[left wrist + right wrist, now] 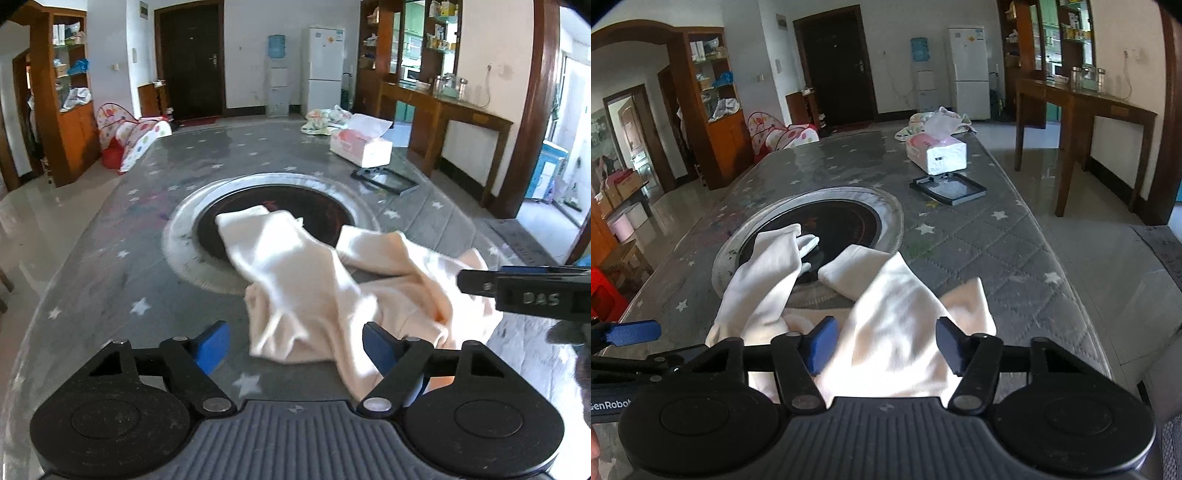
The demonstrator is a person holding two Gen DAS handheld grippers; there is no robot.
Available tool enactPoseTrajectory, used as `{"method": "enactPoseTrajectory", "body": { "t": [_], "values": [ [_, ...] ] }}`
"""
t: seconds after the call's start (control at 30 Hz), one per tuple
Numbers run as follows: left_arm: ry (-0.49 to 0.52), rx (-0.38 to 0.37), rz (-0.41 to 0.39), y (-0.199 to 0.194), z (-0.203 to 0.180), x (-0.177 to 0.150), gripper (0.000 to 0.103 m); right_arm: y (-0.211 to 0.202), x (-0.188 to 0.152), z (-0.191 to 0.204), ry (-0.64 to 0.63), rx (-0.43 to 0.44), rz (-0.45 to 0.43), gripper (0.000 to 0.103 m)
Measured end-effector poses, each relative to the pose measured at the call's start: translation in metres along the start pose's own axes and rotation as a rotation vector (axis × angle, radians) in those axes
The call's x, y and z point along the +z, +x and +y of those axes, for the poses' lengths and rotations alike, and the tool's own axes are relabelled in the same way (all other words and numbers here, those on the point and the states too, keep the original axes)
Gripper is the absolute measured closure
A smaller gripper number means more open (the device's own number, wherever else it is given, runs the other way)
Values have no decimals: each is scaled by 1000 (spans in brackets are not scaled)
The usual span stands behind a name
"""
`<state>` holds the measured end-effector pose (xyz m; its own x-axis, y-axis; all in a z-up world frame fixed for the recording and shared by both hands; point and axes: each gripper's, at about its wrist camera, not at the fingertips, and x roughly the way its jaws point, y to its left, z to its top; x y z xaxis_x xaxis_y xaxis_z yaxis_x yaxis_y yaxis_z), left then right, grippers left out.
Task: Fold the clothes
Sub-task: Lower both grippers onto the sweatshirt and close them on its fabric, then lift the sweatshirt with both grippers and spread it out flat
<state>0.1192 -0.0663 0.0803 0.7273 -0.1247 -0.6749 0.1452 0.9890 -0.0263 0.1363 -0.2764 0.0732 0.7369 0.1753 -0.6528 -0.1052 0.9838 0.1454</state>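
A cream long-sleeved garment [325,288] lies crumpled on the grey star-patterned table [129,266], its sleeves reaching onto a round black cooktop [266,210]. My left gripper [295,347] is open just above the garment's near edge, the cloth between and under its blue fingers. My right gripper [886,343] is open over the garment [886,314], cloth lying between its fingers. The right gripper's finger also shows at the right edge of the left wrist view [517,288], and the left gripper's blue fingertip shows in the right wrist view [631,332].
A tissue pack [362,146] and a black-framed tray [386,177] lie at the table's far right. A patterned cloth bundle [325,118] sits at the far end. A wooden side table [1082,107] stands to the right, shelves and a fridge [323,70] beyond.
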Motion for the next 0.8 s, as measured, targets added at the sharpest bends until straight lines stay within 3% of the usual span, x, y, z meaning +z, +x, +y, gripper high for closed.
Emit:
{"method": "enactPoseTrajectory", "body": {
  "t": [0.17, 0.47, 0.53, 0.63, 0.8],
  "values": [
    [5, -48, 5, 14, -5, 15, 32, 19, 12, 4, -15, 27, 37, 53],
    [12, -118, 69, 42, -8, 16, 62, 53, 20, 12, -40, 66, 122, 60],
    [10, -128, 76, 44, -6, 15, 75, 58, 17, 13, -56, 59, 139, 66],
    [4, -143, 82, 47, -4, 13, 86, 62, 13, 14, -92, 44, 150, 76],
    [11, -155, 60, 41, -4, 13, 93, 54, 9, 15, -137, 53, 124, 93]
  ]
}}
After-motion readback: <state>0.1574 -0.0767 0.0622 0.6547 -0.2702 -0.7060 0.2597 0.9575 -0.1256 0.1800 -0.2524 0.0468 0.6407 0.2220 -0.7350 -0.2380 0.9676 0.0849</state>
